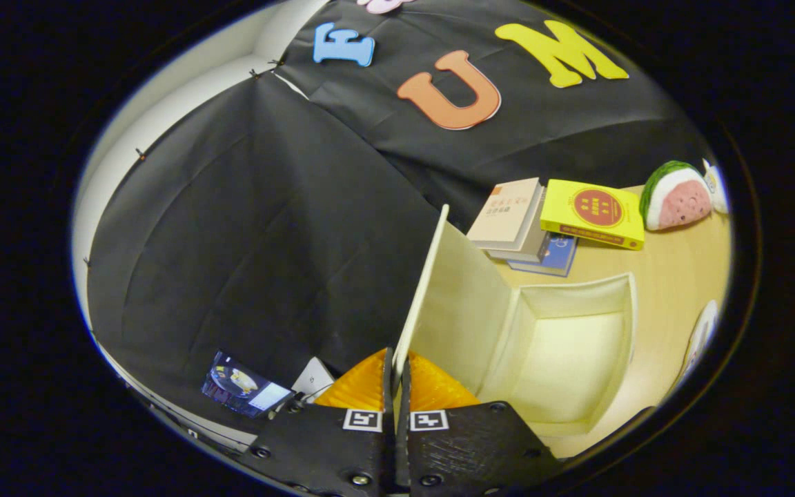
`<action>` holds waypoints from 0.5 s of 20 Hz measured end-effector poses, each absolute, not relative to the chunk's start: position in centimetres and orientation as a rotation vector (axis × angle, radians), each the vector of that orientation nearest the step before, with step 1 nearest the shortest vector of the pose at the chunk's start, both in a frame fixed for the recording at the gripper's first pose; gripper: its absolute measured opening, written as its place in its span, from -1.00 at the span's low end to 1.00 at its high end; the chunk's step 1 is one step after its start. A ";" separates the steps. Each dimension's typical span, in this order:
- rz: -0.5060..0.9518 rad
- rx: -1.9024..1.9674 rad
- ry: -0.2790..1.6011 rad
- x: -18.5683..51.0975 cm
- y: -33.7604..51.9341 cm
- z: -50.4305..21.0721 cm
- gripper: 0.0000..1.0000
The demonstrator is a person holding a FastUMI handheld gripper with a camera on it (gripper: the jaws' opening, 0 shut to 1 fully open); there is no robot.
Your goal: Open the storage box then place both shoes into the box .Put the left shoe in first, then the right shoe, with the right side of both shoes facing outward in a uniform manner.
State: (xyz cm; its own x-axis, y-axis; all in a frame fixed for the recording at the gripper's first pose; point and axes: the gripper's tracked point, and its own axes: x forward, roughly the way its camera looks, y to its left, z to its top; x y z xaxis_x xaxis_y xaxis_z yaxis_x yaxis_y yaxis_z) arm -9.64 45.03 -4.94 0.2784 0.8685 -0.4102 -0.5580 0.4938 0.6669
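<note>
Your gripper (398, 373) is clamped on the cream plastic storage box's (563, 345) raised lid (432, 276) edge (box open, inside bare).

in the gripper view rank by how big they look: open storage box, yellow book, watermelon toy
1. storage box, lid raised and pinched in the claw; nearness inflates it
2. yellow book
3. watermelon toy, looks a little smaller than the book; both lie farther off

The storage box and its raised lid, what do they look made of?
The storage box looks like matte cream plastic: smooth moulded walls, rounded corners, though coated board is possible. Its lid looks the same, thin and stiff, standing upright with the tool shut on its edge.
</note>
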 end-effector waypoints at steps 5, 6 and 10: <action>1.010 0.341 0.804 -10.4 49.9 -5.2 -0.76; 1.006 0.291 0.779 -10.4 50.4 -5.1 -0.69; 0.997 0.183 0.639 -10.7 51.4 -4.0 0.36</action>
